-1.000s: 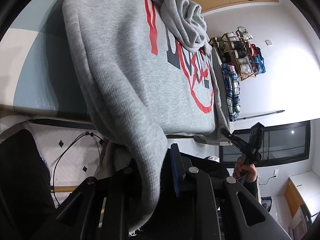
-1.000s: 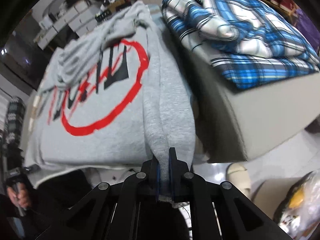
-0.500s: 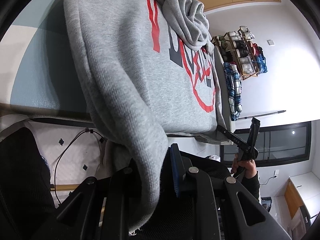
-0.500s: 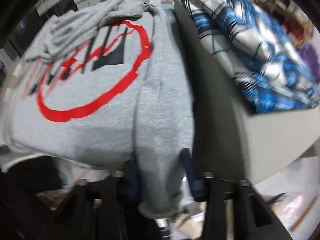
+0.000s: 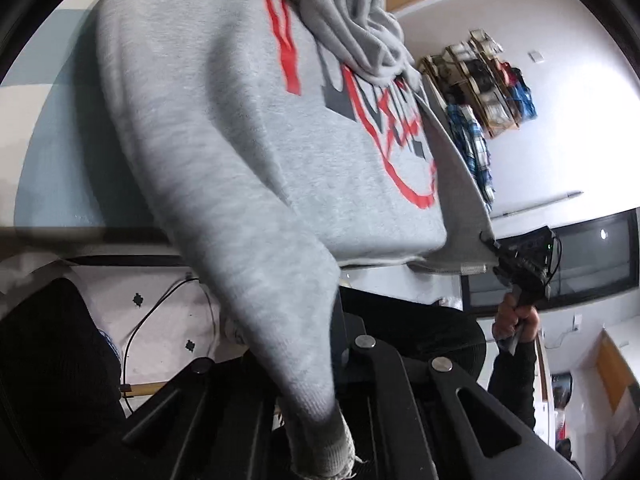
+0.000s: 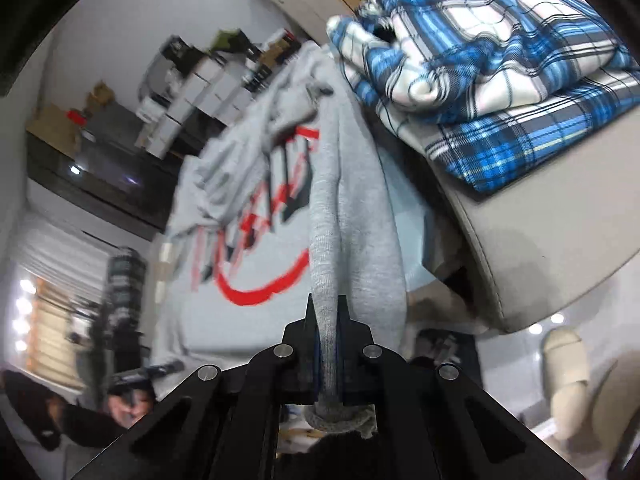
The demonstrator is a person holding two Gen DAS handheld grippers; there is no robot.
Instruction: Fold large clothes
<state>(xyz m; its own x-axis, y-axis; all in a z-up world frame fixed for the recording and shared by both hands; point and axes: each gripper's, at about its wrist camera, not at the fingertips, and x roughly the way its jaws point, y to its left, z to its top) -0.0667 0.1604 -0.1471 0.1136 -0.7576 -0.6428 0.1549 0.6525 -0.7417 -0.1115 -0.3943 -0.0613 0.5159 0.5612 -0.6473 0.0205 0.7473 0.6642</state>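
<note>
White walls and a dark window band fill the background of the left wrist view, with a pale blue surface (image 5: 60, 152) in the left half of the frame carrying the body of one grey sweatshirt (image 5: 248, 128). Its near sleeve hangs from the centre down to the lower middle, where the left gripper (image 5: 320, 412) has just closed its jaws on the cuff. At the right edge of the same frame the right gripper (image 5: 496, 252) pinches the other sleeve end, a hand (image 5: 516, 318) gripping its handle below. In the right wrist view that sleeve runs from the upper middle down into the clamped jaws at lower centre, the printed chest to its left. One folded blue plaid garment (image 6: 500, 60) sits on a grey cushion (image 6: 540, 220) in the upper right. Two grippers, two sleeves, one hood. Risk, as I judge it: the bunched hood lying on the chest could be trapped under a sleeve, or the near sleeve, hanging off the edge, could drag the body askew when lifted.
</note>
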